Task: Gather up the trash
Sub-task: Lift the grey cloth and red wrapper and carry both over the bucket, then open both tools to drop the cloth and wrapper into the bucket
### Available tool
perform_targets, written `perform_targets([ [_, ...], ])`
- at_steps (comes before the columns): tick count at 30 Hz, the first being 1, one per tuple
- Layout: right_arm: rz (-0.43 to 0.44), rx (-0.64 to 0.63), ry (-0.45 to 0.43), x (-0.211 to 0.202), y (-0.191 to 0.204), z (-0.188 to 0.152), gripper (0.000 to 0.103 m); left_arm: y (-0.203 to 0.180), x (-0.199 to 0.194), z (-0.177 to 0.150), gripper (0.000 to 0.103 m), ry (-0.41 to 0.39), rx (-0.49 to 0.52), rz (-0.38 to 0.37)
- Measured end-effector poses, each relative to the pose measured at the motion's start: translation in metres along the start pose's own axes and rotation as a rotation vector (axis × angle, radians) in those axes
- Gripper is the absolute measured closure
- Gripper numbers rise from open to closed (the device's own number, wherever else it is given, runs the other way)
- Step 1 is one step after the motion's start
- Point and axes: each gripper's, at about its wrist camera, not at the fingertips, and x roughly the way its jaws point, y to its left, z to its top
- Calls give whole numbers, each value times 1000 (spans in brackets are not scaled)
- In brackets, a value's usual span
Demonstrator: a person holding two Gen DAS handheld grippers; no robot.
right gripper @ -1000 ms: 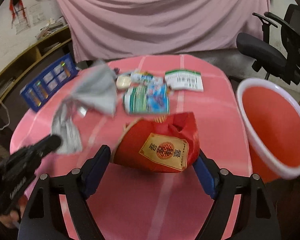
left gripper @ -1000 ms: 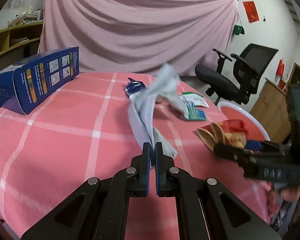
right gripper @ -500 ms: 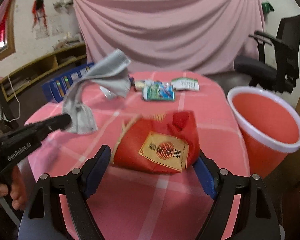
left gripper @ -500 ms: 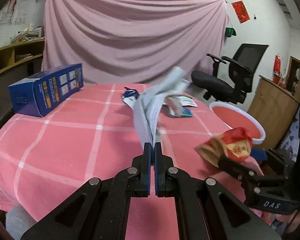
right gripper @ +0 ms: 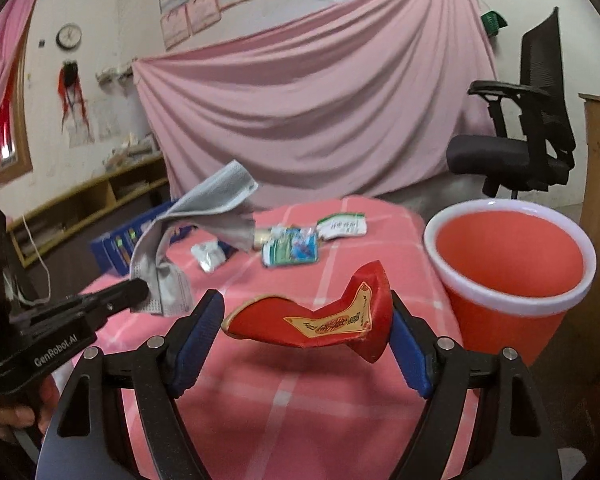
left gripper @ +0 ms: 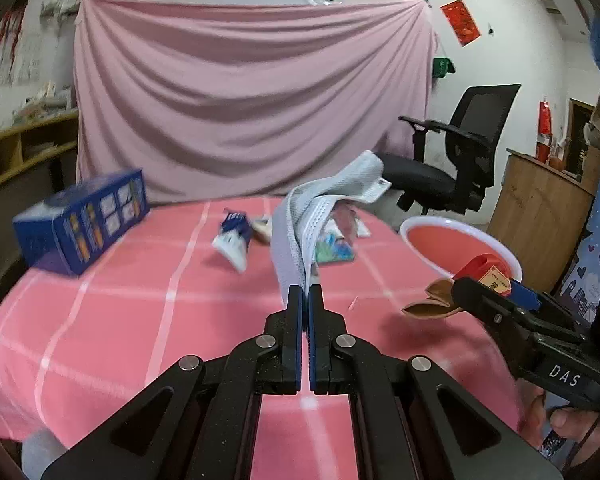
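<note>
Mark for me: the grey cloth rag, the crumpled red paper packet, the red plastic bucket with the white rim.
grey cloth rag (left gripper: 290, 236), left wrist view, hanging strip above the jaws.
crumpled red paper packet (right gripper: 340, 322), right wrist view, gold label.
red plastic bucket (right gripper: 496, 300), right wrist view, white rim's near edge.

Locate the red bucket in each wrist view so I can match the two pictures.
Left wrist view: the red bucket sits at the right, past the table's edge, partly hidden by the right hand-held gripper and its red packet.
Right wrist view: the red bucket fills the right middle, beside the table.
Shared landmark: the black office chair stands behind the bucket in both.
</note>
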Motion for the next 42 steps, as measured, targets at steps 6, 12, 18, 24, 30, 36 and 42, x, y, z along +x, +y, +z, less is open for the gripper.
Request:
perform_targets([
  [6, 11, 54, -119, -14, -19, 22, 25, -18, 0, 24, 102, -110, 54, -10],
  [12, -61, -18, -361, -38, -31, 67, 25, -45, 12, 63, 102, -229, 79, -80],
  [18, -181, -31, -535, -40, -64, 100, 25, -77, 39, 107, 102, -307, 110, -171],
  [24, -275, 43, -546, -22, -119, 109, 25, -114, 80, 127, 102, -278, 167, -242],
  [30, -326, 69, -431, -7, -160, 85, 25, -152, 122, 118, 102, -186, 234, -298],
  [36, -327, 160, -259, 14, -195, 79, 25, -180, 175, 109, 102, -41, 214, -320],
  [42, -304, 263, -149, 27, -217, 71, 24, -190, 220, 108, 102, 134, 153, -360],
])
